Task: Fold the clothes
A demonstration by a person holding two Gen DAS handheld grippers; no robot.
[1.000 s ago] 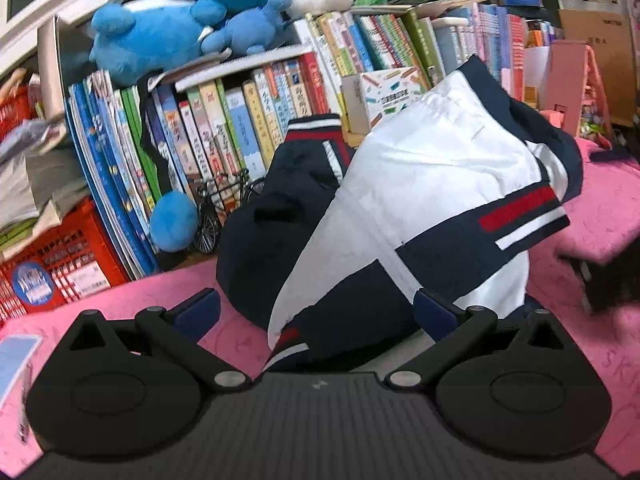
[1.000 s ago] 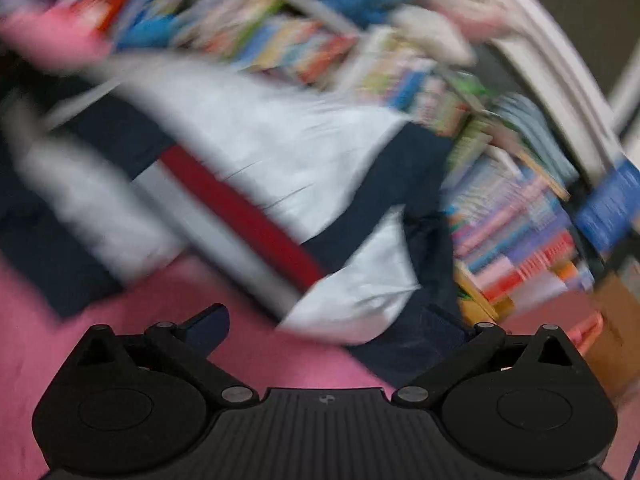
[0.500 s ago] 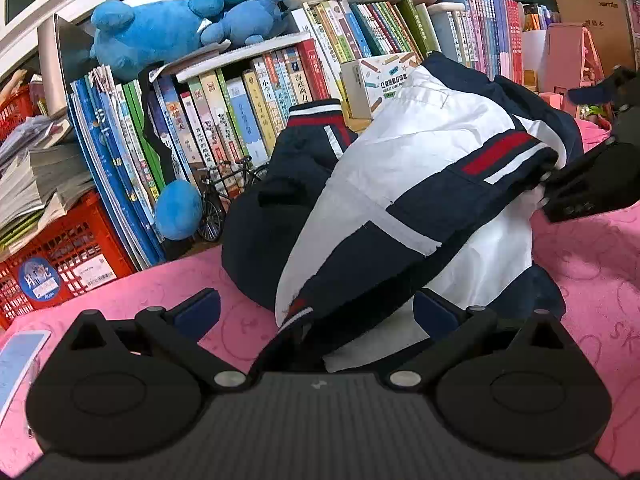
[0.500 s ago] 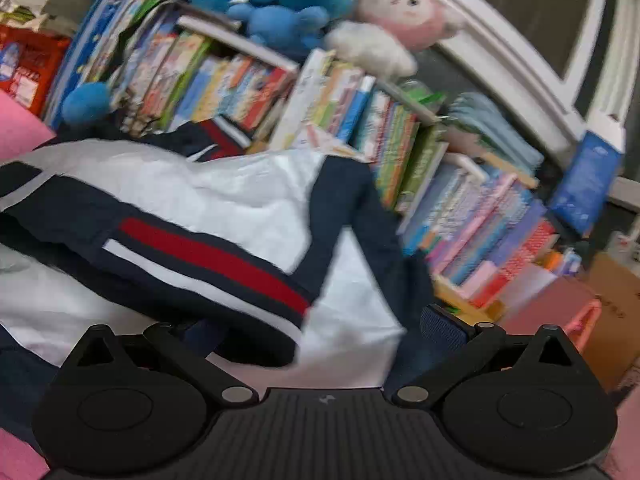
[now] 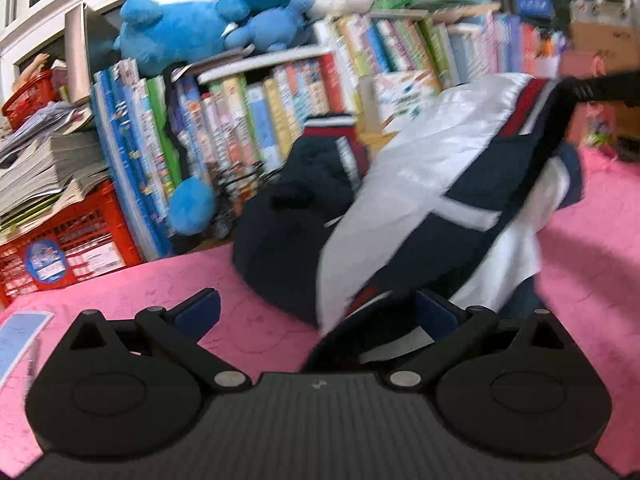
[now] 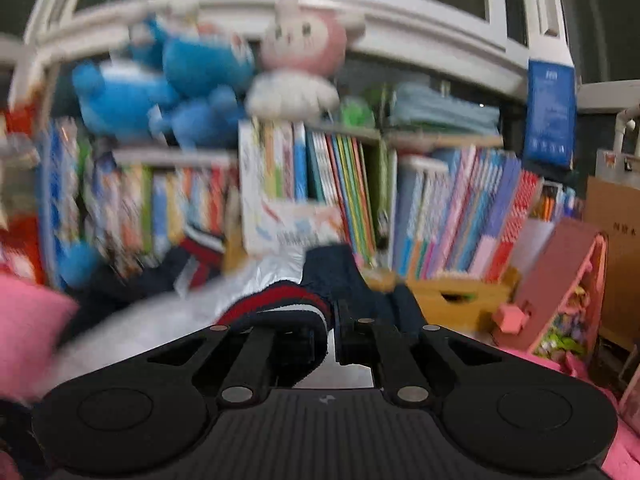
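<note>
The left tongs point(image 5: 316, 312) stand spread wide, jacket point(image 5: 432, 200) fabric lying between them on the pink surface point(image 5: 248, 280). The right tongs point(image 6: 332, 332) are clenched on the jacket's striped cuff point(image 6: 280, 300), lifting it. Behind stand books point(image 5: 240, 120) and blue plush toys point(image 5: 192, 20).

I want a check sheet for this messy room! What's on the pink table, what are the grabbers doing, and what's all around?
Surface: pink cloth covers it, with a pale card at its left edge.
Job's things: navy, white and red jacket, crumpled, not yet folded.
Clutter: red crate under stacked papers; pink rack.
Grippers: left gripper open, jacket hem lying between its fingers; right gripper shut on the jacket's striped edge.
Cables: nothing seen.
Surroundings: rows of books, blue plush toys, pink plush, window frame behind.
</note>
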